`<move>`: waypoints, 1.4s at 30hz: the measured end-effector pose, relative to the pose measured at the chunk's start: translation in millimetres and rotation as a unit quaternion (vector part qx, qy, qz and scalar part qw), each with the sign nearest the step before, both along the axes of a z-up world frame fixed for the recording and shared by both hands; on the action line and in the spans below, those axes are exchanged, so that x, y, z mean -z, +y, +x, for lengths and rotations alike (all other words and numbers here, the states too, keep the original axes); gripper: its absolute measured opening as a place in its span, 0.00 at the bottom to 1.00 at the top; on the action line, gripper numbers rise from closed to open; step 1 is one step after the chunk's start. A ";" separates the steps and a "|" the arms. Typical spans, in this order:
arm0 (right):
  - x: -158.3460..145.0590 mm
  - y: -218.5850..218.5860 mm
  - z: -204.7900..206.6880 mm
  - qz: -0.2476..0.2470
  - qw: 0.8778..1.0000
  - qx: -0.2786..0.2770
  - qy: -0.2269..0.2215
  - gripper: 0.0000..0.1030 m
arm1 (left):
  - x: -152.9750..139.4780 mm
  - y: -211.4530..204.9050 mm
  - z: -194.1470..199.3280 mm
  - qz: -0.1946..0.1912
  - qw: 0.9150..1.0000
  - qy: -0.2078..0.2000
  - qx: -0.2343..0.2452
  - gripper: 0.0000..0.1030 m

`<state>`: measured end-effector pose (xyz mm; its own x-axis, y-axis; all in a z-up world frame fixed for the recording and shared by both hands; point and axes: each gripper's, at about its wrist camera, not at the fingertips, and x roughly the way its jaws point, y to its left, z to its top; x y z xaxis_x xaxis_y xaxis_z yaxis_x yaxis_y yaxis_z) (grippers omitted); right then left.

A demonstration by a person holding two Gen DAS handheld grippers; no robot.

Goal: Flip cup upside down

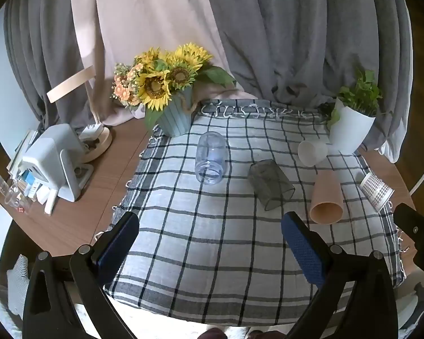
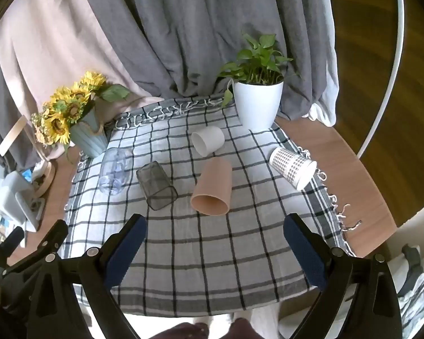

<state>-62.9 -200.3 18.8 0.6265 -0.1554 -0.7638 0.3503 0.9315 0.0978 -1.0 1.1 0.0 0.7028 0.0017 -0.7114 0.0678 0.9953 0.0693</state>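
Several cups lie on their sides on a checked cloth (image 1: 212,240) (image 2: 212,254). They are a clear bluish cup (image 1: 210,157) (image 2: 113,171), a smoky grey cup (image 1: 270,184) (image 2: 156,185), a white cup (image 1: 312,152) (image 2: 208,140), a tan cup (image 1: 326,199) (image 2: 212,188) and a dotted white cup (image 1: 376,191) (image 2: 292,166). My left gripper (image 1: 210,223) is open and empty above the cloth's near part. My right gripper (image 2: 214,224) is open and empty, just short of the tan cup's mouth.
A sunflower pot (image 1: 174,113) (image 2: 87,134) stands at the cloth's far left and a white plant pot (image 1: 350,130) (image 2: 257,104) at the far right. Grey curtains hang behind. Desk clutter (image 1: 51,163) sits on the wooden table to the left.
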 end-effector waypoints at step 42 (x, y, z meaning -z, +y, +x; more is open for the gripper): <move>-0.8 11.4 11.4 0.003 1.000 -0.002 0.001 0.95 | 3.5 9.5 5.9 -0.004 1.000 0.006 -0.006 1.00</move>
